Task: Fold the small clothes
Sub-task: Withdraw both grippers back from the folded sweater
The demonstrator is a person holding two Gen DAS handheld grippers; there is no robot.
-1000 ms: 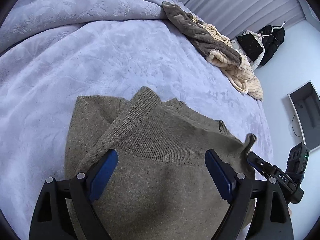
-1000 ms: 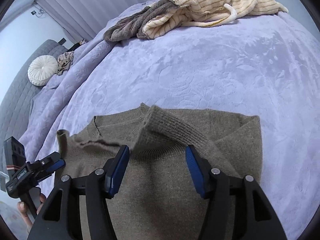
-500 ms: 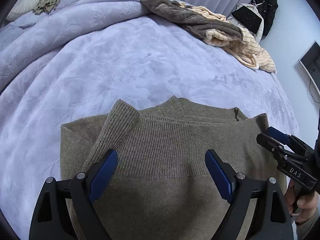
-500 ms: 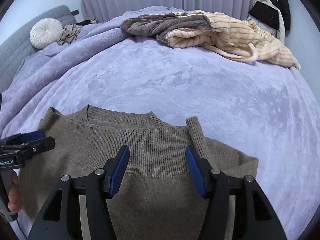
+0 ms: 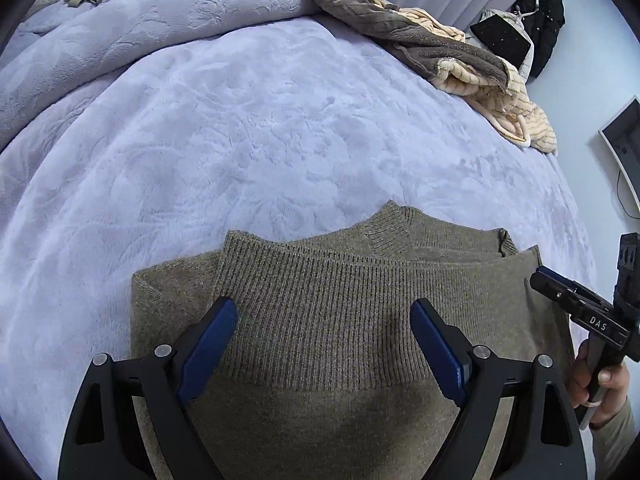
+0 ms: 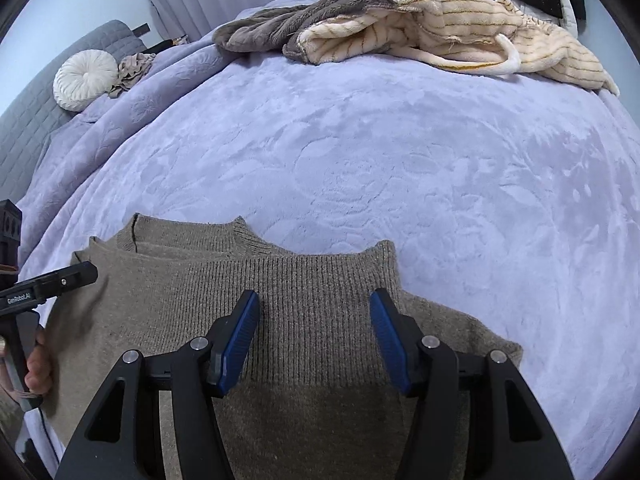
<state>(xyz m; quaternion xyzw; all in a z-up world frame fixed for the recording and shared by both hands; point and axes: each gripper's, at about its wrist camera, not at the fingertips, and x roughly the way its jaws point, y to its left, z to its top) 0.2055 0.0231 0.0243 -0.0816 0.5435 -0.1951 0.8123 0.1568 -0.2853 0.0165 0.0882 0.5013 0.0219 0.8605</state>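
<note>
1. Left wrist view: left claw [image 5: 324, 344] spread wide, grasping nothing, over the olive sweater [image 5: 320, 400] folded on the bed [image 5: 240, 140].
2. Right wrist view: right claw [image 6: 314, 340] likewise released above the ribbed hem [image 6: 320, 300]. Fold apparently laid; next, smooth or fold again.

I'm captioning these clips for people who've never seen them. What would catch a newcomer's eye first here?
First, the olive-brown knit sweater lying partly folded on the lavender blanket, right beneath both pairs of blue-padded tongs, left and right, which stand open above its ribbed hem. Next, the cream-and-grey fleece heap at the bed's far edge, and the round white cushion far left.
</note>
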